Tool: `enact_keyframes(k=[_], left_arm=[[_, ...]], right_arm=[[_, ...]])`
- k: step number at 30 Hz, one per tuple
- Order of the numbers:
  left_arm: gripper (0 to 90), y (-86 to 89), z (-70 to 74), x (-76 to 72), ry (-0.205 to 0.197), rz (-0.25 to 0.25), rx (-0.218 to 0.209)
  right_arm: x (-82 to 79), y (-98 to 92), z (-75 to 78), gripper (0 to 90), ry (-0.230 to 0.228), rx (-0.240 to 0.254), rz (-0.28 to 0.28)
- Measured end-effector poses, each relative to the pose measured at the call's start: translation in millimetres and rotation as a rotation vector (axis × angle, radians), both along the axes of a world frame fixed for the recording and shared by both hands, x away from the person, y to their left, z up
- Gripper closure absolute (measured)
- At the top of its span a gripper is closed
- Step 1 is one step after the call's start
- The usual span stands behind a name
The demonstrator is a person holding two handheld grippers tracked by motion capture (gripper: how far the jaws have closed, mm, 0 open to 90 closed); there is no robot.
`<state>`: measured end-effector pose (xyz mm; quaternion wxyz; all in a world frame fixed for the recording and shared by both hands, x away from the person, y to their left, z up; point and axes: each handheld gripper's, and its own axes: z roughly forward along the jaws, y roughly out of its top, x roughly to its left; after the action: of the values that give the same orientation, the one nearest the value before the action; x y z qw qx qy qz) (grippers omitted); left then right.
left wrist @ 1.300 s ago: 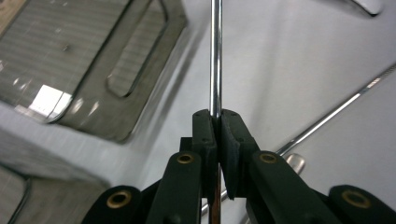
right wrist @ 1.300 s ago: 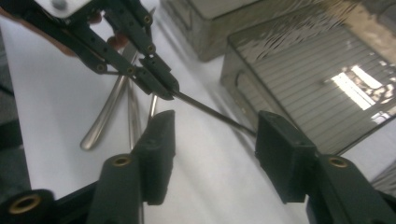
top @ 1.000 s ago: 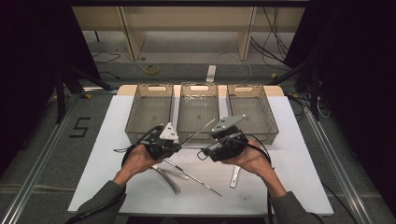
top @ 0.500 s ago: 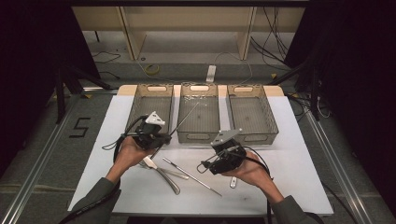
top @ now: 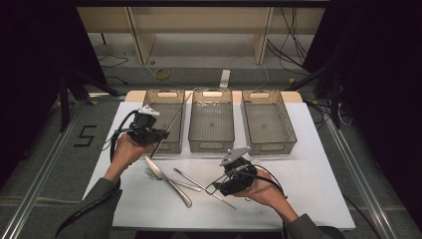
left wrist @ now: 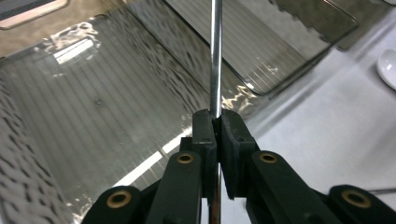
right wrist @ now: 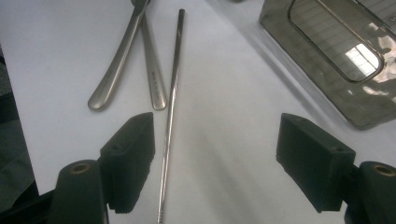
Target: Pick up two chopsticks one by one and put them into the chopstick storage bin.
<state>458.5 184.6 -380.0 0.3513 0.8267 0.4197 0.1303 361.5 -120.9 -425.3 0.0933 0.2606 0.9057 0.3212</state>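
The left gripper (top: 155, 134) hung over the leftmost bin (top: 164, 105) of three clear bins at the back of the desk (top: 318, 174), its jaws pressed together on a thin metal chopstick (left wrist: 215, 56). The rod ran up from the pinch across the bin's ribbed floor, slanting toward the bin's far right corner in the high view. The right gripper (top: 219, 186) sat low over the white desk top nearer the person, its jaws spread wide and just been opening, with nothing pressed between them. A second chopstick (right wrist: 170, 116) lay flat on the desk just inside the jaw at the left of the right gripper view. Beside it lay a knife (right wrist: 119, 60) and a fork (top: 171, 180)
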Motion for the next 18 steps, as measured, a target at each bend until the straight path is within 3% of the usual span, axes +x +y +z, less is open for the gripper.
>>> enact_keyframes(k=[8, 9, 18], left_arm=[[84.9, 7.4, 6.3, 23.6, 0.002, 0.063, 0.011], [84.9, 7.8, 6.5, 25.9, 0.002, 0.069, 0.014], [84.9, 13.9, 13.4, 44.7, 0.002, 0.111, 0.014]], right_arm=[[-3.1, 4.3, -5.3, 28.9, 0.018, -0.017, 0.027], [-2.7, 3.6, -5.6, 28.9, 0.013, -0.031, 0.050], [-3.3, 4.5, -7.7, 28.9, 0.019, -0.033, 0.057]])
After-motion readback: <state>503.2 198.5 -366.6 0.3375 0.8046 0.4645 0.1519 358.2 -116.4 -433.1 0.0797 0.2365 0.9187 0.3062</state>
